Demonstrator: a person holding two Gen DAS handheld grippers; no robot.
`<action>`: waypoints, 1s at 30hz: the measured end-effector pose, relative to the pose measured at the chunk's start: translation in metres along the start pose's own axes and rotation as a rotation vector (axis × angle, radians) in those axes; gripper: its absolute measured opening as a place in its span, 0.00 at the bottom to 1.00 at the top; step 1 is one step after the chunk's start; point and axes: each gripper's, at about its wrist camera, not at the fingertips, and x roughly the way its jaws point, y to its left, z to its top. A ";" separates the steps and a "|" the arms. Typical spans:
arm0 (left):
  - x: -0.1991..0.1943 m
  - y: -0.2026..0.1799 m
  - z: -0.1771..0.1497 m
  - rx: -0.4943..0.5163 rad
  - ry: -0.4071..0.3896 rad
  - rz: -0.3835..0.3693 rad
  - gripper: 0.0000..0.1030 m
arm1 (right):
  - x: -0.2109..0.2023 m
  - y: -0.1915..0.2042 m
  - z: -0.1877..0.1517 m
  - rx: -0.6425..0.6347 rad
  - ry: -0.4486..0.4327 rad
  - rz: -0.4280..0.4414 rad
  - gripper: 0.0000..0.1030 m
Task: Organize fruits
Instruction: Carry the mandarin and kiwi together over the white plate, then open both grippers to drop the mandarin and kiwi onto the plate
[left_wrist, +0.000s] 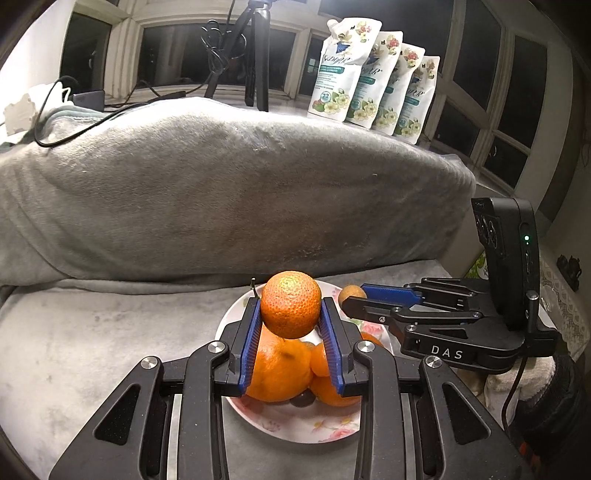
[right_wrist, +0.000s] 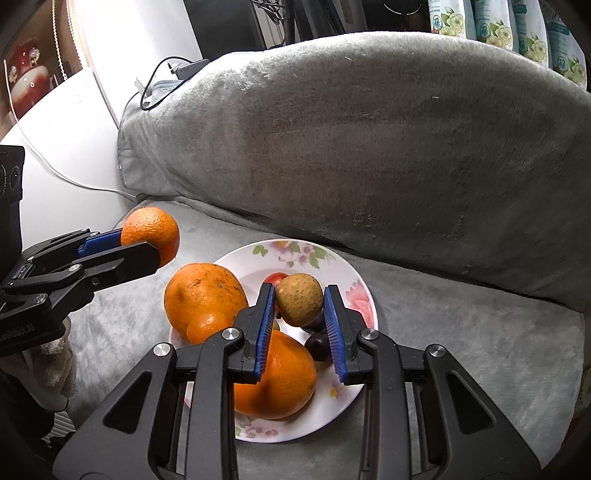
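Two handheld grippers hovered over a floral plate (right_wrist: 354, 291) of fruit that sat on a grey blanket (left_wrist: 110, 332), in front of a large grey cushion (left_wrist: 221, 192).

The left gripper (left_wrist: 290, 314) was closed on a small orange (left_wrist: 290, 303), its blue pads pressing the fruit's two sides. The orange was clear of the pile, above the plate's left part. Seen from the right wrist camera, the same fruit (right_wrist: 151, 234) hung just beyond the plate's left rim and higher than everything on it.

The right gripper (right_wrist: 300, 306) was closed on a small round brownish-yellow fruit (right_wrist: 300, 298), held above the middle of the plate. From the left wrist camera that fruit (left_wrist: 352, 293) peeked out at the gripper's tip, just right of the orange.

On the plate lay two large oranges, one at the left (right_wrist: 203, 295) and one near (right_wrist: 275, 376), with a smaller orange fruit (right_wrist: 205, 326) between them. A red fruit (right_wrist: 275, 277) lay at the far side, and two dark purple fruits (right_wrist: 317, 341) lay at the right.

Both held fruits were round, with no long axis to line up. The coming move probably turned on height: each fruit sat directly over or beside the plate, so it needed either lowering into a free gap or carrying away sideways. The left hand was nearer the bare blanket on the left, the right hand nearer the plate's open right rim.
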 end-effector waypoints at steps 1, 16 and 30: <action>0.001 0.000 0.000 0.002 0.000 0.000 0.29 | 0.000 0.000 0.000 0.001 0.001 0.003 0.28; 0.004 0.000 0.001 0.003 0.005 -0.002 0.34 | -0.003 0.000 -0.002 0.006 -0.009 0.002 0.45; -0.001 -0.004 0.002 0.010 -0.011 -0.002 0.41 | -0.011 -0.001 -0.002 0.018 -0.028 -0.017 0.49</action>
